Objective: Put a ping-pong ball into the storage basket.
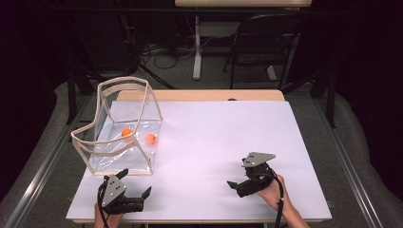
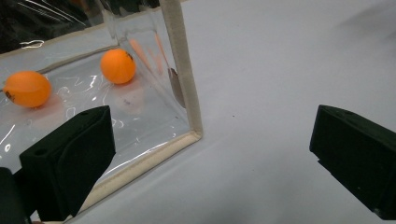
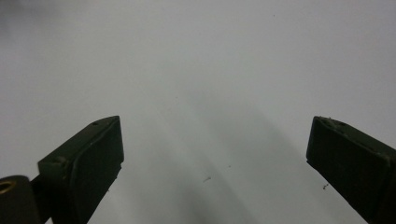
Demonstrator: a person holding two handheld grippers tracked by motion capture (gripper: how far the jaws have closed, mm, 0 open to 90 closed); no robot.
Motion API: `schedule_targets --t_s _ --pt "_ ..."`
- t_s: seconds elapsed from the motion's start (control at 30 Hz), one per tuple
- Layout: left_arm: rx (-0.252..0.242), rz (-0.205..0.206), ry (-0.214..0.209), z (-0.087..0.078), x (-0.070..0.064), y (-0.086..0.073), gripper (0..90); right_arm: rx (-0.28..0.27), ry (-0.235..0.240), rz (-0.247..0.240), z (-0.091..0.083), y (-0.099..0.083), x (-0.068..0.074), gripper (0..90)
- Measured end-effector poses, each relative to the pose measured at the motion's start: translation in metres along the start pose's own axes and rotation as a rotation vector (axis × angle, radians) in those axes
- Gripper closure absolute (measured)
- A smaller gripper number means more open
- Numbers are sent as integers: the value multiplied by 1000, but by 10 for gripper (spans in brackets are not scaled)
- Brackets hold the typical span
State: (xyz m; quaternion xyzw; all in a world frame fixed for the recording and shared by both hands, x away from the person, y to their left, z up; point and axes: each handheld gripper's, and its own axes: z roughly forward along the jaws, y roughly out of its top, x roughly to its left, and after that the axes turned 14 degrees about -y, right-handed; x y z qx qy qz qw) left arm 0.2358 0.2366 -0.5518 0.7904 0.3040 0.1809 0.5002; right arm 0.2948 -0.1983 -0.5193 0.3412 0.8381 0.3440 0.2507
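Two orange balls (image 1: pixel 138 136) in clear bag (image 1: pixel 119 128), upright, mouth up, long axis running away just ahead of left claw (image 1: pixel 136 184); both claws spread, empty; right claw (image 1: pixel 241 175) over bare surface (image 1: pixel 214 137).

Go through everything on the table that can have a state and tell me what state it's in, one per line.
Clear bag: standing upright, top open.
Two orange balls: resting apart on the bag's floor.
Left gripper: open, empty, just in front of the bag.
Right gripper: open, empty, over bare white table.
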Motion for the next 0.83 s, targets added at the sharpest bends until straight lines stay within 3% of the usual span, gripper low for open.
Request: schedule_targets --t_s 0.5,0.83 --pt "1 2 0 0 0 0 1 -18 -43 22 -12 -19 1 34" --pt "9 1 -1 1 0 -1 1 -19 -39 33 -14 -24 1 29"
